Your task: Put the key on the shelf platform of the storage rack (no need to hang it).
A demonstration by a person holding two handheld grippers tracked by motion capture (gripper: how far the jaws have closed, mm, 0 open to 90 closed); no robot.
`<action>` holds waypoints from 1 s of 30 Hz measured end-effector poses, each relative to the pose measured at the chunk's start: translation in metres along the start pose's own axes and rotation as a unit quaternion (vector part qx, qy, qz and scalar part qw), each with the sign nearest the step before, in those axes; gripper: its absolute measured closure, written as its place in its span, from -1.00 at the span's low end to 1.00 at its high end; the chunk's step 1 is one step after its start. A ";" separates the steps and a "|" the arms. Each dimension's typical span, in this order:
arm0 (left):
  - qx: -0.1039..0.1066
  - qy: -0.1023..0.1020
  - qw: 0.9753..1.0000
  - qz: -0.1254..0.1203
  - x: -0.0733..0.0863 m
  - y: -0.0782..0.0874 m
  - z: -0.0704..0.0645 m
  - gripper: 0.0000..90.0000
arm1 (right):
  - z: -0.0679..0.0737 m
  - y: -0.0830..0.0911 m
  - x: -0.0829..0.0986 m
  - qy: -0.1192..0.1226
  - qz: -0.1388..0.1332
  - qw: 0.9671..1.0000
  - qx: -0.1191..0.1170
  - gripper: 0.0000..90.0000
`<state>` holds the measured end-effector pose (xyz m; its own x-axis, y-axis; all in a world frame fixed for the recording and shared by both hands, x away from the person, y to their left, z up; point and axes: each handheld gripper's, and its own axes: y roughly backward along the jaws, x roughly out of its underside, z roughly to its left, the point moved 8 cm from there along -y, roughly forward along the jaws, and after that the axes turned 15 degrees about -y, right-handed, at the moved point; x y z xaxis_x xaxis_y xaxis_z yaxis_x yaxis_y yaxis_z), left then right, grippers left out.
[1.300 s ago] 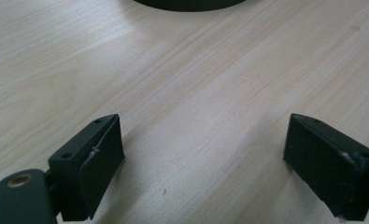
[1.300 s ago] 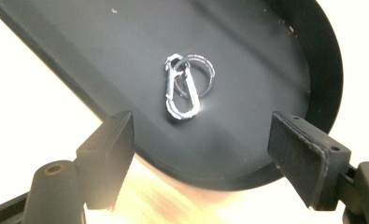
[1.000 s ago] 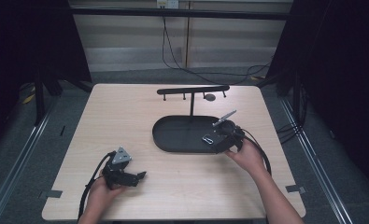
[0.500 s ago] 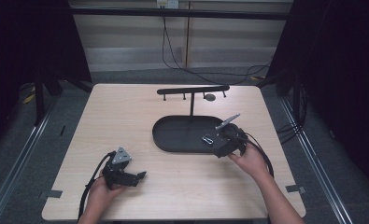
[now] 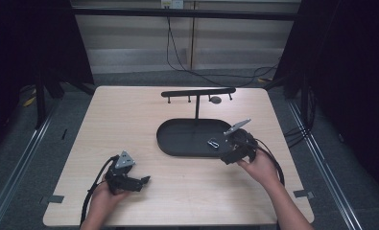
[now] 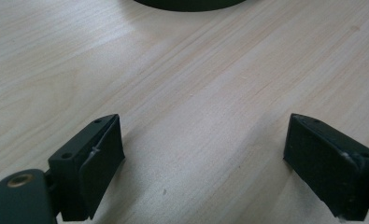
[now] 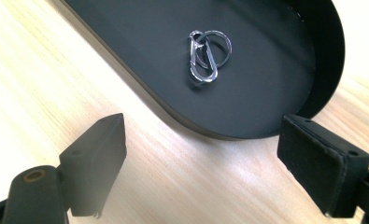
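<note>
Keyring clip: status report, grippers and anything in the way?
Both grippers open, empty: left gripper low over table, right gripper at tray edge. Clip lies flat in tray, untouched. Path clear.

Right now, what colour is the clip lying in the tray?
Shiny silver metal, against the black tray; the clip shows best in the right gripper view.

Silver carabiner (image 7: 204, 57); black tray (image 7: 126, 28); pale wood-grain table (image 5: 129, 120).
</note>
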<state>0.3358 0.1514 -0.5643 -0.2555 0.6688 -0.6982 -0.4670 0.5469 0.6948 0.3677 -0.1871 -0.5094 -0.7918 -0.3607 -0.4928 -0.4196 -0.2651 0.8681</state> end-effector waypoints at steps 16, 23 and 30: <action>0.000 0.000 1.000 0.000 0.000 0.000 0.000 -0.74 | -0.005 0.007 0.017 -0.003 -0.011 1.000 0.006 -0.65; 0.000 0.000 1.000 0.000 0.000 0.000 0.000 -0.74 | -0.006 0.009 0.025 -0.010 -0.016 1.000 0.005 -0.64; 0.000 0.000 1.000 0.000 0.000 0.000 0.000 -0.74 | -0.008 0.011 0.035 -0.014 -0.025 1.000 0.003 -0.63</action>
<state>0.3358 0.1514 -0.5644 -0.2554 0.6690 -0.6980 -0.4669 0.5468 0.6950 0.3388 -0.2099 -0.5180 -0.7820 -0.3226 -0.5333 -0.4606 -0.2774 0.8431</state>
